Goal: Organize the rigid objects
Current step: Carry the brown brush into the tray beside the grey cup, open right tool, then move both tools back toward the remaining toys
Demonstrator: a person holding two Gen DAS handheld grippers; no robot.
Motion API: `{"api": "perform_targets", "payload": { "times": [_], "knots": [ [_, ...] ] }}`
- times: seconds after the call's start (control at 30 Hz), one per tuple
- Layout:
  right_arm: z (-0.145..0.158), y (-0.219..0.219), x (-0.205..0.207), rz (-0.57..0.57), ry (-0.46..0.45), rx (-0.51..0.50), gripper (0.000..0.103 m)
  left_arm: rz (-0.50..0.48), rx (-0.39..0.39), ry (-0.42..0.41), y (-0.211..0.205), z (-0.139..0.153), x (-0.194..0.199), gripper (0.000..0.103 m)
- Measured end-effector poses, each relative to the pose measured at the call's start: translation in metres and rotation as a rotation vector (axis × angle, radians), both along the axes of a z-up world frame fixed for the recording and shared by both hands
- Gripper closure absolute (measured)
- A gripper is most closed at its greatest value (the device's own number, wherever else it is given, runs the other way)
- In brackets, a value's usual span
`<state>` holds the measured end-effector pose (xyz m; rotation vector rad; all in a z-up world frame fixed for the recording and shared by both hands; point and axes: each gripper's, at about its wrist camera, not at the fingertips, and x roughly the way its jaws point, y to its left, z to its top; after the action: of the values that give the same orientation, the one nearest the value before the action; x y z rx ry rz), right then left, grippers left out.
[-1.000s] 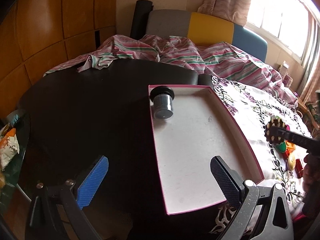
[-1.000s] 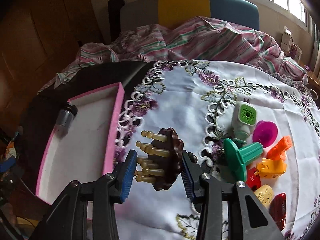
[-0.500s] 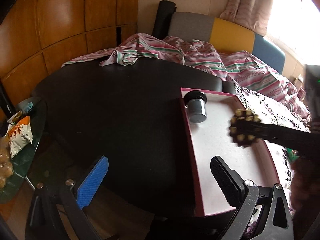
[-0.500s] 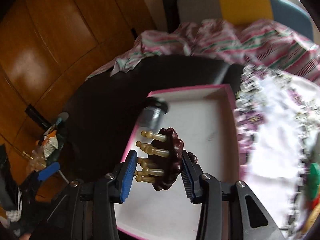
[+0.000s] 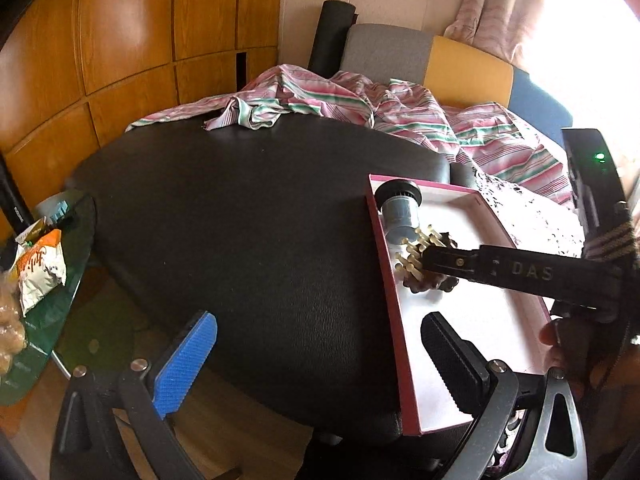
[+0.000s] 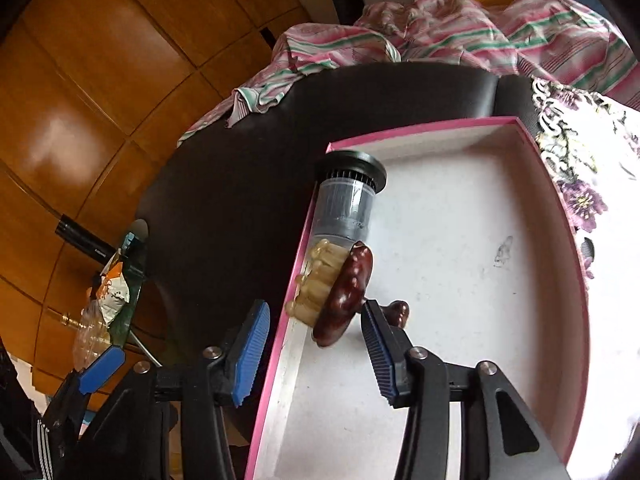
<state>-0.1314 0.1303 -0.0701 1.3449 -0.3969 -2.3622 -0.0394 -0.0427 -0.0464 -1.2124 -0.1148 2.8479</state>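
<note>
Two items lay inside the pink-rimmed tray (image 6: 576, 240): a clear cylinder with a black cap (image 6: 348, 200) at its far left corner, and the brown pegged massager (image 6: 344, 296) just beside that cylinder. The right gripper (image 6: 316, 344) had just been opening, its pads spread either side of the massager without pressing it. The left gripper (image 5: 316, 356) hung spread and empty near the tray. More sorting probably remained.

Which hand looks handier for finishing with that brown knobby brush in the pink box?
Right. Its hand-held gripper has just been opening around the brush inside the box; the left hand-held gripper hangs open, apart.
</note>
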Motion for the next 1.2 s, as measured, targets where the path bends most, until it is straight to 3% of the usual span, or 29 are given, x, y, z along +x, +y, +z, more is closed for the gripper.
{"api": "perform_targets", "payload": {
  "times": [0.4,0.7,1.0,1.2],
  "knots": [
    [0.025,0.018,0.030,-0.027,0.088,0.084,0.055,-0.042,-0.037,0.025,0.015,0.011,0.009,0.000],
    [0.039,0.055,0.052,-0.099,0.130,0.128,0.055,-0.103,-0.052,0.039,0.030,0.018,0.014,0.000],
    [0.048,0.131,0.065,-0.248,0.132,0.167,0.055,-0.186,-0.059,0.057,0.057,0.026,0.016,0.000],
    [0.051,0.211,0.080,-0.431,0.114,0.217,0.055,-0.270,-0.042,0.058,0.084,0.032,0.014,0.000]
  ]
}}
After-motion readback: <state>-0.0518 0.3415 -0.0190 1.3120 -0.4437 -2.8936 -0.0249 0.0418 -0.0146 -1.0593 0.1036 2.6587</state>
